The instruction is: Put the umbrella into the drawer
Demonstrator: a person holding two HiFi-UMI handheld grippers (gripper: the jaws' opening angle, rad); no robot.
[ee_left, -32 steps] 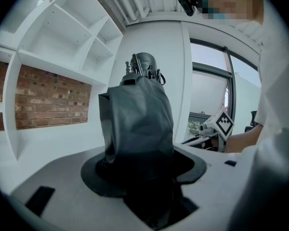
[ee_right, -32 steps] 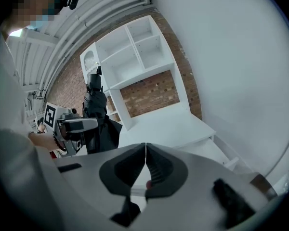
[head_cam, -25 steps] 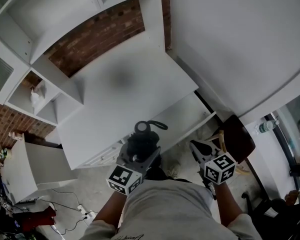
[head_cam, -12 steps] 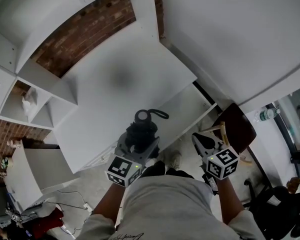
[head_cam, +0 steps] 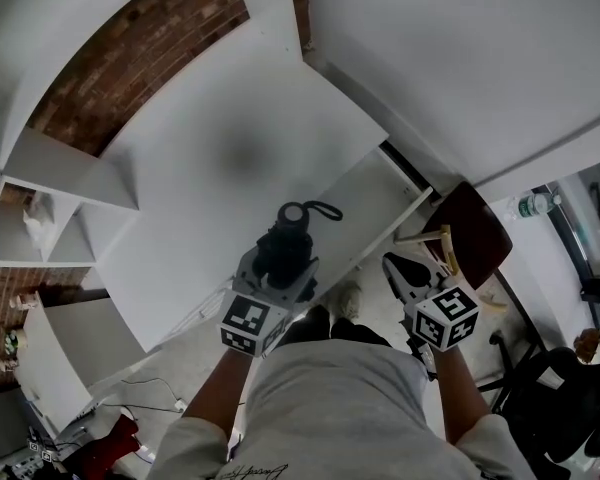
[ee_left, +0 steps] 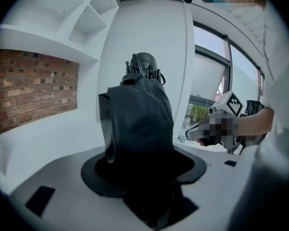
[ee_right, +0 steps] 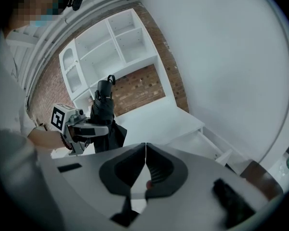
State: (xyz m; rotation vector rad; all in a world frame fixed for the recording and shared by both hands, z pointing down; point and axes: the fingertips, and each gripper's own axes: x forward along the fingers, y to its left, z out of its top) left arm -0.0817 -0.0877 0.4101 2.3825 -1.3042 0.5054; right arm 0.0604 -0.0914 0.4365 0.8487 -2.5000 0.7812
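The umbrella (head_cam: 285, 248) hangs over the desk's (head_cam: 210, 168) front edge — the open drawer (head_cam: 370, 213) to its right.

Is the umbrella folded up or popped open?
Folded up. The umbrella is a short black bundle, cloth wrapped close, gripped in the left claw.

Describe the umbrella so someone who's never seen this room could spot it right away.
Start at the big white desk against the brick wall, then go to its front edge beside the open drawer. There the left tongs grip a folded black umbrella, the only black thing against that white surface, with a cord loop at its top.
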